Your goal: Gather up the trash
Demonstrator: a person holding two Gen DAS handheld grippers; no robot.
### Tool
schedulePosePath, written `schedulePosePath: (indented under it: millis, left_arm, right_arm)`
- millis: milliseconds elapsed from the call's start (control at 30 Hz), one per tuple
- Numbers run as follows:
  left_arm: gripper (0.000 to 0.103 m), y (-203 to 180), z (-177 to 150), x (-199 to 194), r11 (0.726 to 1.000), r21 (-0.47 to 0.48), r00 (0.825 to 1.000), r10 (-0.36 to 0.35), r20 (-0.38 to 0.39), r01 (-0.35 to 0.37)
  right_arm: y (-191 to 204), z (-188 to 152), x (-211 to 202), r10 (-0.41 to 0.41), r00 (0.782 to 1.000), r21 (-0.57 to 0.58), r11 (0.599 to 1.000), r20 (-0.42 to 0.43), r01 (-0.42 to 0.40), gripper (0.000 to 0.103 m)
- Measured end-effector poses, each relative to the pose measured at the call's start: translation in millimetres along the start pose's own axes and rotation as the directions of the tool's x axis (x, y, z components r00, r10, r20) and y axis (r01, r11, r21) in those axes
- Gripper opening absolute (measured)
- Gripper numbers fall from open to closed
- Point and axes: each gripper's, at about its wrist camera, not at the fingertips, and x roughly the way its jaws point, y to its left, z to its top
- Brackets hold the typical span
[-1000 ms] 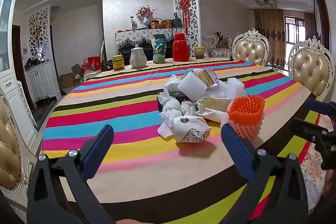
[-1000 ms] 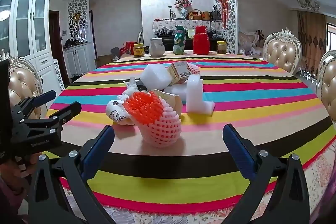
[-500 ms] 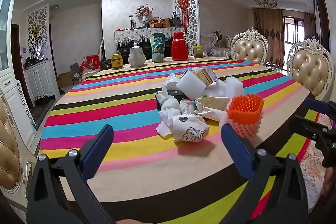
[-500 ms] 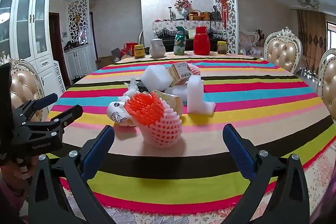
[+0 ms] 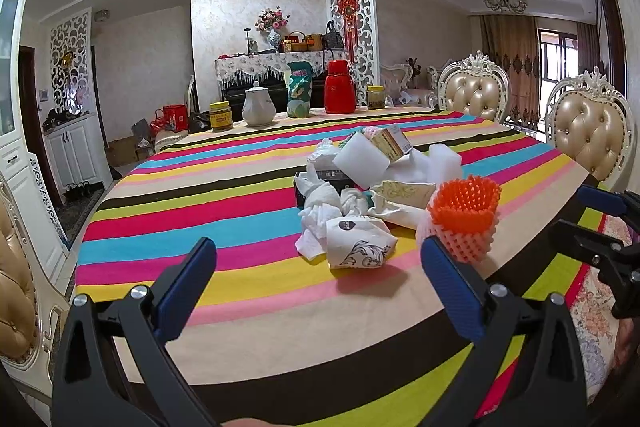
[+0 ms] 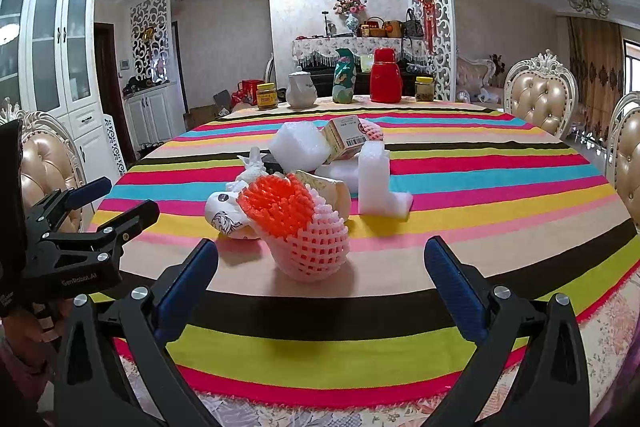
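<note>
Hovering at the near edge of the striped tabletop (image 5: 224, 195), the left gripper (image 5: 320, 279) has its jaws wide apart and empty; the trash pile (image 6: 312, 179) sits mid-table, foam net (image 6: 304, 227) nearest; the right gripper (image 6: 320, 275) gapes empty too.

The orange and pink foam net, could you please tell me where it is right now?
The foam net lies at the near edge of the trash pile, centred ahead of the open right claw, touching the crumpled paper cup to its left.
</note>
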Motion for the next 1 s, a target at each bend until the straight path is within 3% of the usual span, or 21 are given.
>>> schedulePosePath:
  millis: [1000]
  left_arm:
    - [0.099,2.4,-4.9,0.9,1.000,-0.003,1.000,0.000,-0.007,0.000]
  right_arm:
    - [0.7,-3.8,4.9,0.007,1.000,0.001,1.000,-0.009,-0.007,0.097]
